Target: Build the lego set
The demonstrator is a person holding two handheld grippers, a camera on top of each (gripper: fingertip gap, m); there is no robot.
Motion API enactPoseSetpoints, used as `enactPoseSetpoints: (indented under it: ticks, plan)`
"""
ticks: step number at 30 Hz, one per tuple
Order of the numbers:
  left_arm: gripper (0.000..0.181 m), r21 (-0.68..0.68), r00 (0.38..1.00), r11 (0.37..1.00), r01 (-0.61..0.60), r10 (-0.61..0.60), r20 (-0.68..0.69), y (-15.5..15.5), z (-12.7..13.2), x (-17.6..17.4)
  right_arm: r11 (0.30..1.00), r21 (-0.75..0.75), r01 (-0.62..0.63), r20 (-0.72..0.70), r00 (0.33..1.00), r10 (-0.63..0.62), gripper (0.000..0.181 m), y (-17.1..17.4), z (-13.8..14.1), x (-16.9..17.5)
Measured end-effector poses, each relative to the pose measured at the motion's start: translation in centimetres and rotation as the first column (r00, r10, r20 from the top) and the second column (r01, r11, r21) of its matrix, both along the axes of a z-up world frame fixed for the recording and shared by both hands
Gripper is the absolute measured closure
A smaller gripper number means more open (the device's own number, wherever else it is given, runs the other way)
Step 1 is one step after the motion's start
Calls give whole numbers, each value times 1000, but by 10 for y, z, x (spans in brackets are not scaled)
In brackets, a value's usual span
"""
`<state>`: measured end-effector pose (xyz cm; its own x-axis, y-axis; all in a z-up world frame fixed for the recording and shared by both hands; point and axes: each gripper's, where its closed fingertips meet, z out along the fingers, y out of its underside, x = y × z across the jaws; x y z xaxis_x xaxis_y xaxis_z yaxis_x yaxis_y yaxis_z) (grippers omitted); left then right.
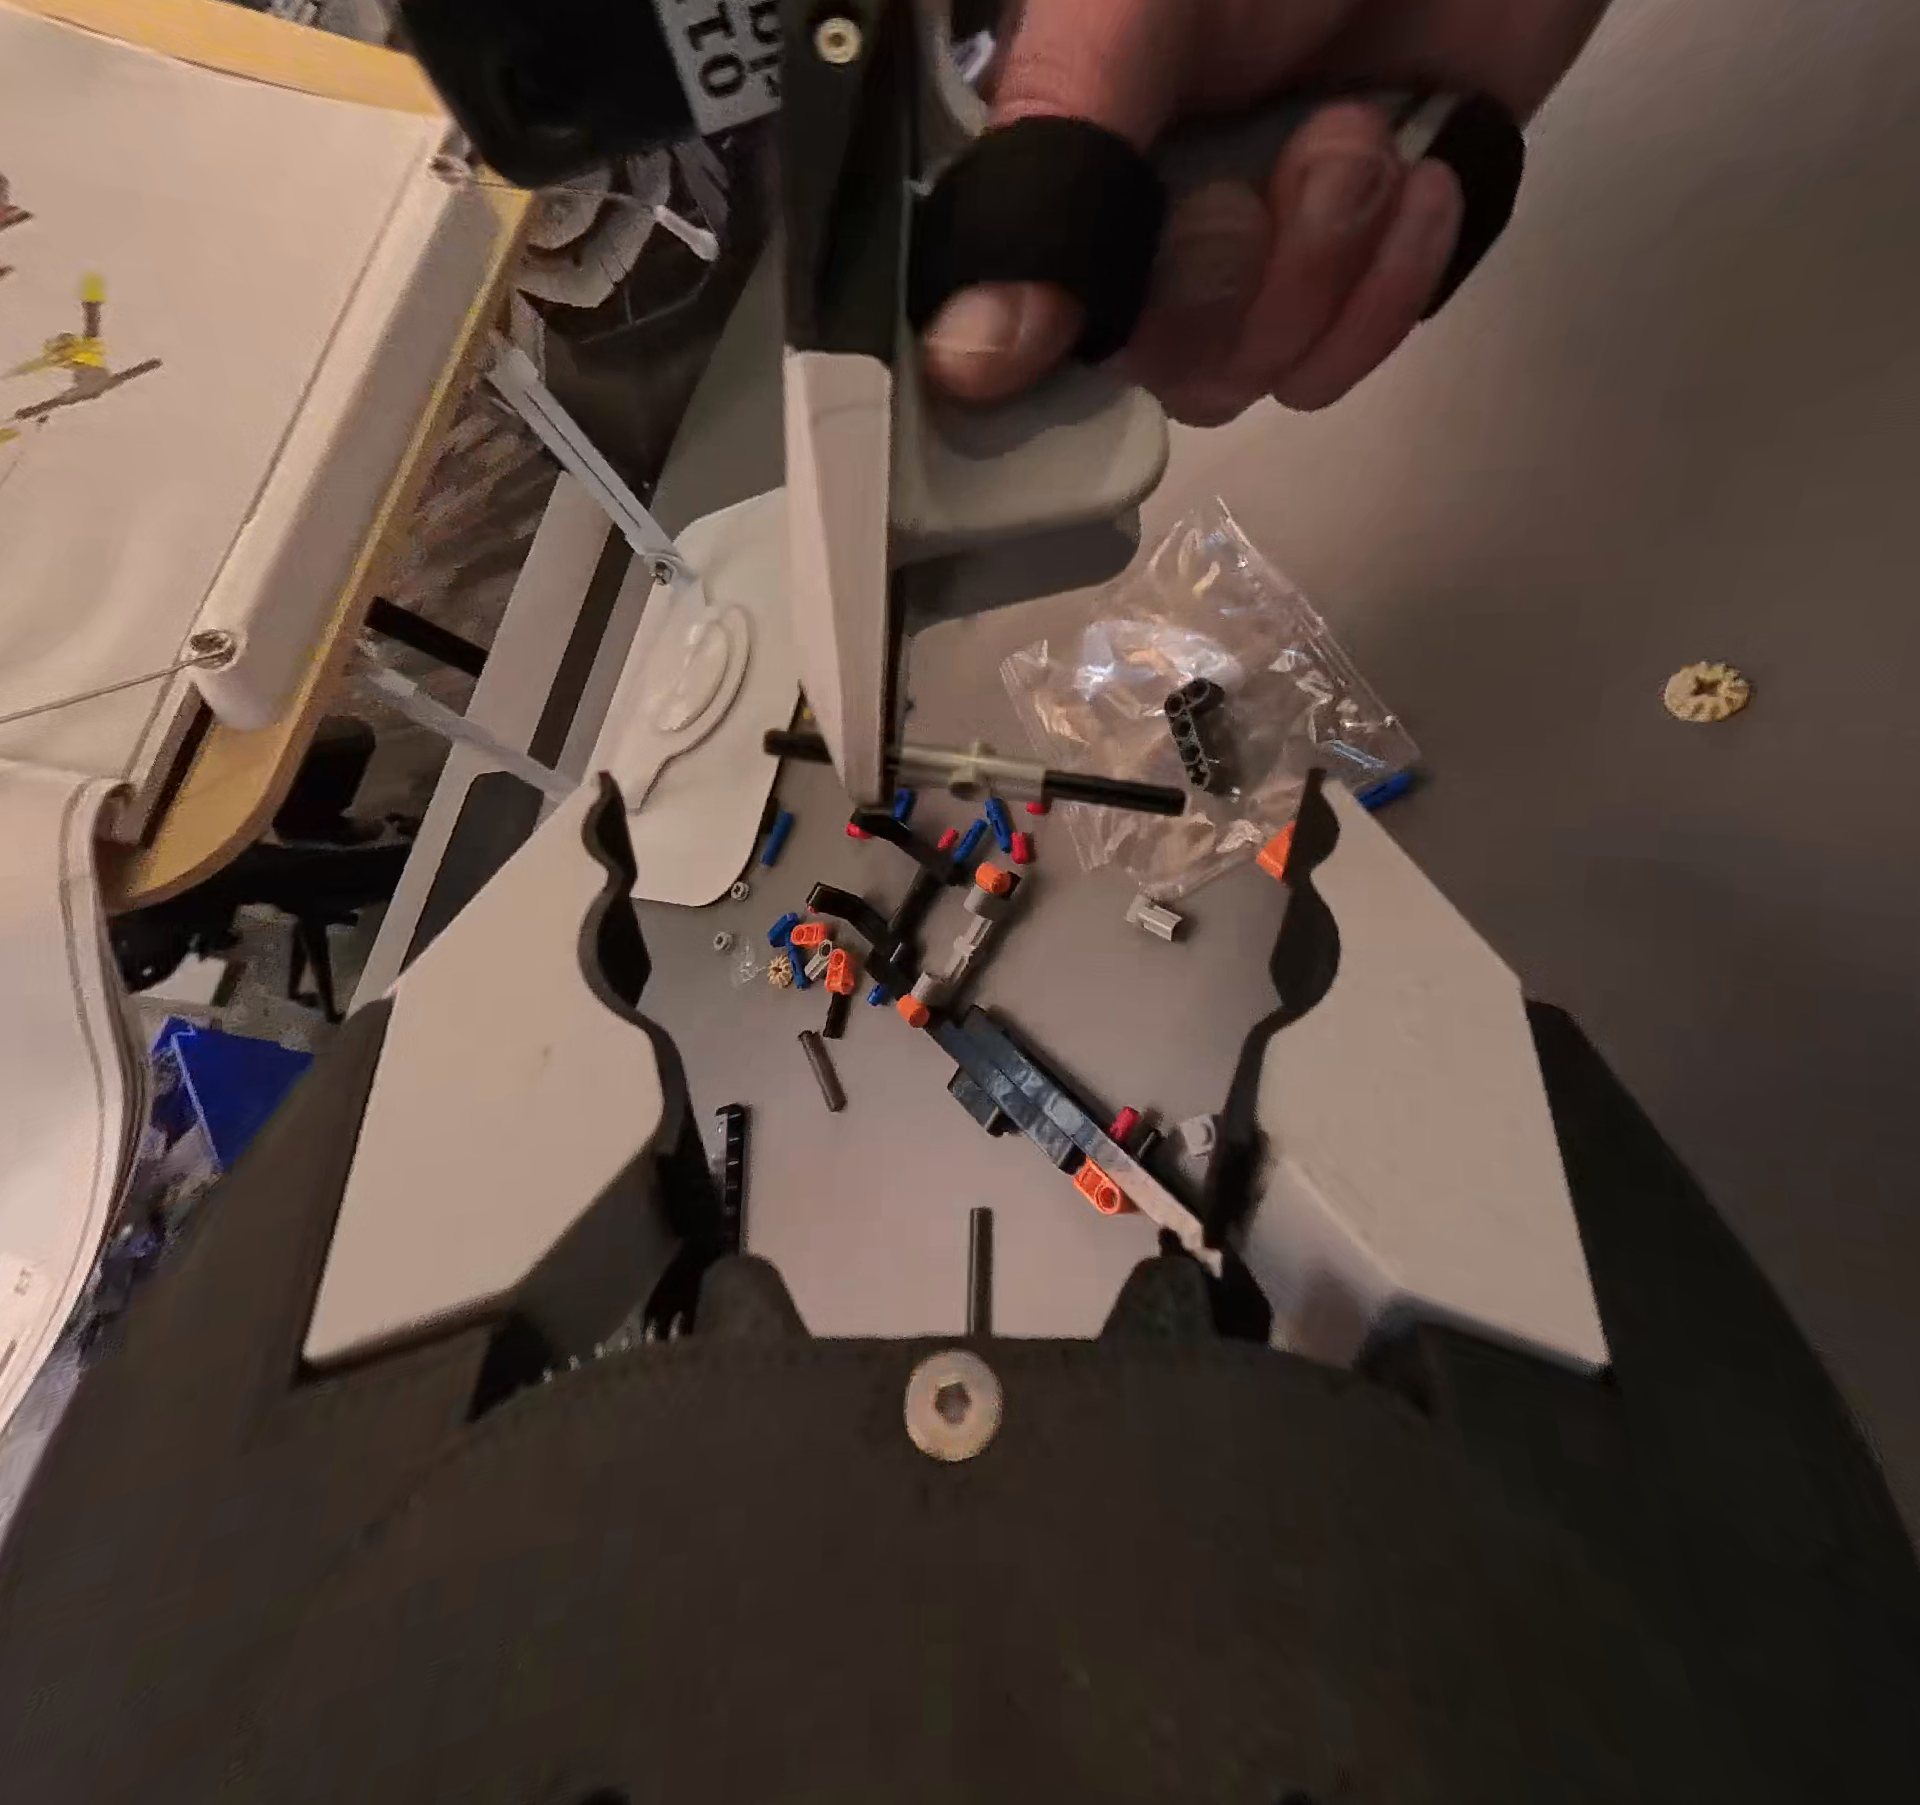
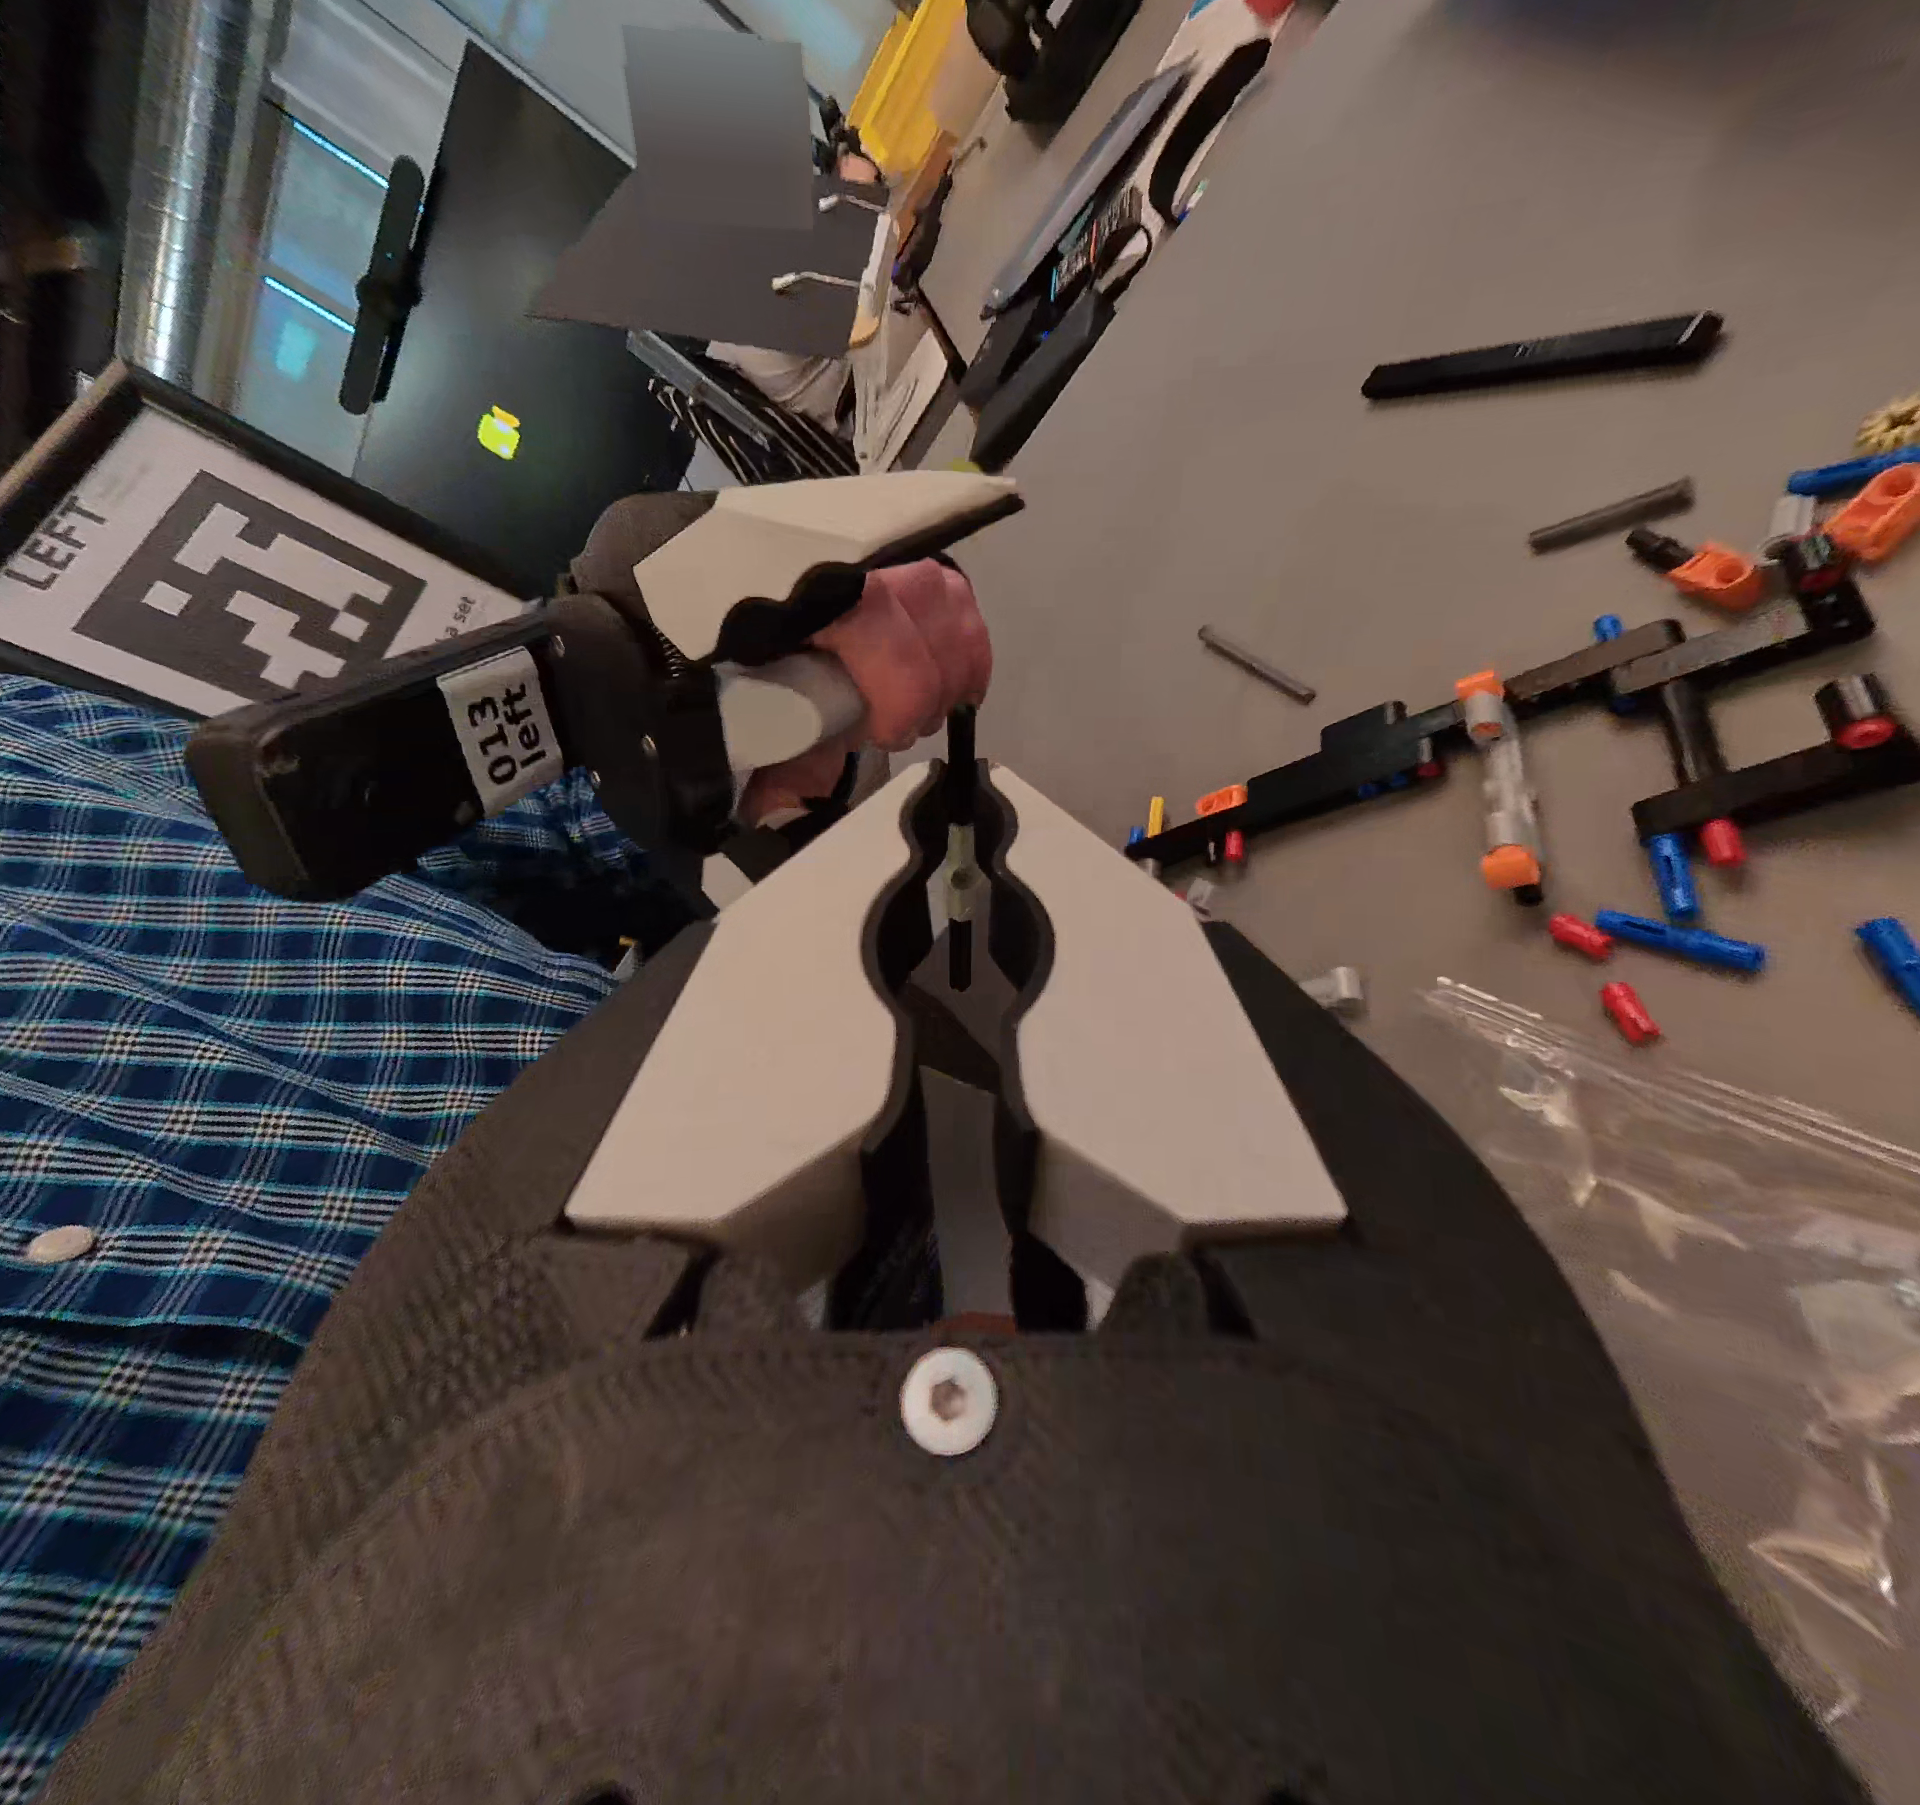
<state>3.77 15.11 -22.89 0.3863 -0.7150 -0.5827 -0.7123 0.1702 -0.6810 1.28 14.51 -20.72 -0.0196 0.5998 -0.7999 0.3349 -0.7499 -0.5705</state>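
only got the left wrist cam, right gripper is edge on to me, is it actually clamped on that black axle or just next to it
Observer: Clamped. The right wrist view shows the right gripper shut on the black axle, gripped near the fingertips.
Operator: and the pale connector on it, where does it sit
Observer: Just behind the fingertips, in the wavy recess between the two fingers, the pale connector is threaded on the axle.
Operator: any long part lying outside my frame
Observer: Yes, a long black bar lies flat on the grey table, alone, beyond the loose lego pieces.
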Motion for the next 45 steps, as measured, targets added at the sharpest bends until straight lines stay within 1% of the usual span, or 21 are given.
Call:
enactPoseSetpoints:
  ticks: [1, 4, 6, 13, 14, 15, 16, 18, 20, 22, 24, 26, 28, 30, 33, 36, 39, 41, 45]
  plan:
    - [65, 5, 1000, 1000, 15, -15, -12, -1, -2, 2, 1000, -8, -11, 6, 1000, 11, 180, -2, -1, -1]
    - [90, 18, 997, 998, 54, -53, -53, -5, -6, 3, 999, -25, -45, 22, 999, 45, 180, -6, -5, -3]
    - [101, 0, 996, 998, 65, -65, -67, -7, -11, 3, 997, -32, -68, 39, 997, 70, 180, -9, -8, -4]
    - [102, -18, 999, 1000, 24, -24, -32, -8, -14, -2, 996, -21, -90, 59, 994, 91, 180, -11, -12, -10]
    - [102, -17, 1000, 1000, 11, -11, -27, -8, -13, -4, 996, -11, -89, 59, 994, 90, 178, -11, -11, -12]
    - [102, -15, 1000, 1000, -3, 2, -23, -8, -12, -7, 996, 5, -88, 67, 994, 88, 173, -11, -13, -13]
    - [102, -14, 1000, 1000, -19, 19, -15, -8, -11, -11, 996, 12, -88, 74, 993, 87, 164, -10, -13, -15]
    - [102, -23, 999, 998, -51, 52, 7, -8, -8, -22, 997, 28, -73, 70, 995, 71, 156, -6, -9, -16]
    - [101, -24, 995, 995, -100, 101, 15, -7, -5, -40, 995, 76, -56, 71, 996, 51, 156, 1, -6, -15]
    - [101, -42, 986, 986, -162, 163, 25, -6, -3, -62, 982, 181, -47, 109, 994, 27, 157, 7, -9, -11]
    - [101, -63, 973, 972, -226, 228, 29, -7, -3, -85, 947, 313, -76, 168, 986, 23, 158, 10, -15, -8]
    - [101, -99, 961, 960, -262, 268, 62, -11, -2, -100, 912, 400, -94, 173, 985, 25, 163, 10, -15, -11]
    - [101, -104, 947, 945, -311, 317, 45, -15, -3, -114, 863, 485, -142, 223, 974, 35, 164, 9, -23, -17]
    - [101, -114, 935, 931, -348, 353, 35, -20, -5, -123, 783, 585, -210, 276, 960, 51, 166, 7, -31, -26]
    - [101, -131, 910, 906, -404, 412, 41, -26, -5, -135, 653, 684, -323, 362, 929, 81, 168, 3, -45, -47]
    - [101, -148, 883, 880, -451, 465, 71, -31, -4, -144, 545, 728, -416, 431, 896, 110, 168, 2, -58, -71]
    - [101, -153, 871, 868, -473, 487, 68, -32, -6, -154, 461, 736, -495, 491, 860, 140, 168, 1, -72, -93]
    - [101, -151, 861, 857, -493, 506, 59, -30, -7, -164, 428, 725, -540, 533, 833, 150, 168, 2, -85, -105]
    - [101, -174, 848, 844, -507, 525, 76, -31, -11, -176, 398, 671, -625, 617, 769, 168, 167, 2, -111, -118]
